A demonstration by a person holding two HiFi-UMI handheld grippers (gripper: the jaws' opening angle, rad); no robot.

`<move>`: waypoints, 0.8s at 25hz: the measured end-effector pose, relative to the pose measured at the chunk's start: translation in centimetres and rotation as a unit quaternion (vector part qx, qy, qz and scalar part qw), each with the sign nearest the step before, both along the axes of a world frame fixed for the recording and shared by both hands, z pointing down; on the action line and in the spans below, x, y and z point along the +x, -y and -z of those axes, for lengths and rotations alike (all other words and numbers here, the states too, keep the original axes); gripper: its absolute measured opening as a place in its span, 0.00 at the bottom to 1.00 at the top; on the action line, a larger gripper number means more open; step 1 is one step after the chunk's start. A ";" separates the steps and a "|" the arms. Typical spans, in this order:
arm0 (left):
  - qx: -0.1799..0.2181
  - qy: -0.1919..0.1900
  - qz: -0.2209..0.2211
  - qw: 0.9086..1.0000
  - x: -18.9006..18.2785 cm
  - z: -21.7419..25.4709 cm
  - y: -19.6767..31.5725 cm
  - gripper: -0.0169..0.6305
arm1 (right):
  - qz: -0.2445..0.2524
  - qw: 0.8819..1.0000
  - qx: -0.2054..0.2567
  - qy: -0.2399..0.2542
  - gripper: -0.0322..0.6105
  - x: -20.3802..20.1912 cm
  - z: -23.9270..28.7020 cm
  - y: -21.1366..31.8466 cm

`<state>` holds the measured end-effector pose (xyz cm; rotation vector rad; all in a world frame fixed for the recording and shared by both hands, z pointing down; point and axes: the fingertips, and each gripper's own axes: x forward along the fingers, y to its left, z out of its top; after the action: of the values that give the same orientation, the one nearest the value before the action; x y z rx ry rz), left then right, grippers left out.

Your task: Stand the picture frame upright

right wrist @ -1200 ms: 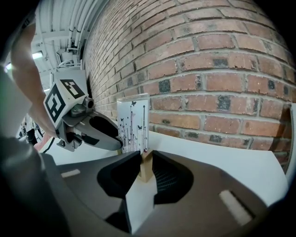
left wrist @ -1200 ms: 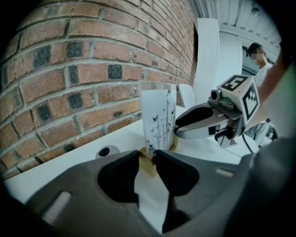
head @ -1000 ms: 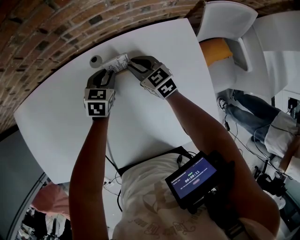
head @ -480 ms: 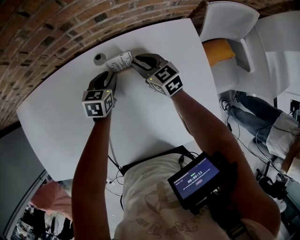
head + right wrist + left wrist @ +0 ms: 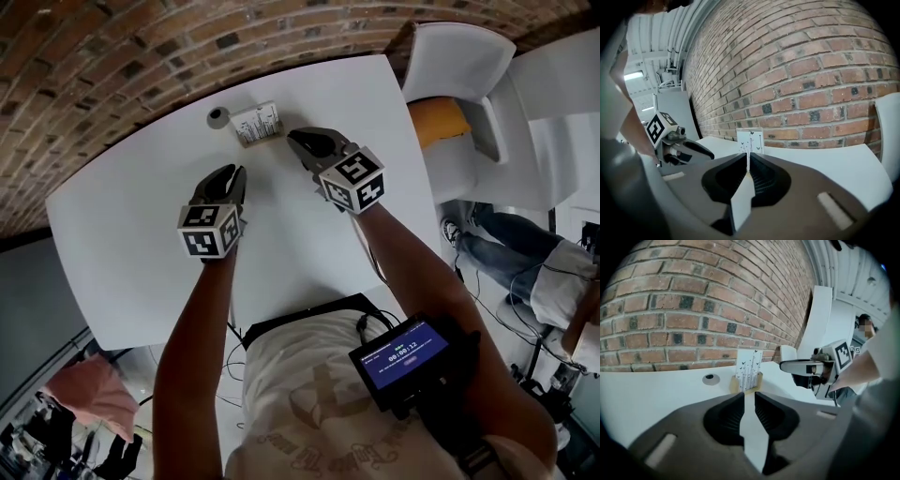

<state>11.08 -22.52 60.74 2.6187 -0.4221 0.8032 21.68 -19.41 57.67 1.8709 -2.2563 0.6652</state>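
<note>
Brick wall is running along the far side. White counter is butting up against it. A white chair with an orange cushion is sitting off the counter's right corner (someone's legs are showing beyond it).

Left tool and right tool are hovering over the counter, side by side. Both are pointing at the wall and well apart from the picture frame. Left jaws are closing with a clear gap and nothing between them. Right jaws are closing to a thin slit, also holding nothing.

The picture frame is standing upright in its wooden base near the wall edge. A small round grey disc is lying just beside it on the left.
</note>
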 end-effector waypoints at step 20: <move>0.036 -0.086 0.040 0.995 -8.2 9.2 -8.4 0.03 | 0.017 0.998 0.062 0.025 0.06 -4.7 7.8 -9.9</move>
<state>2.84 -14.14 51.51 2.6911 -0.5125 0.5412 16.98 -9.48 49.90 1.8865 -2.4071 0.5859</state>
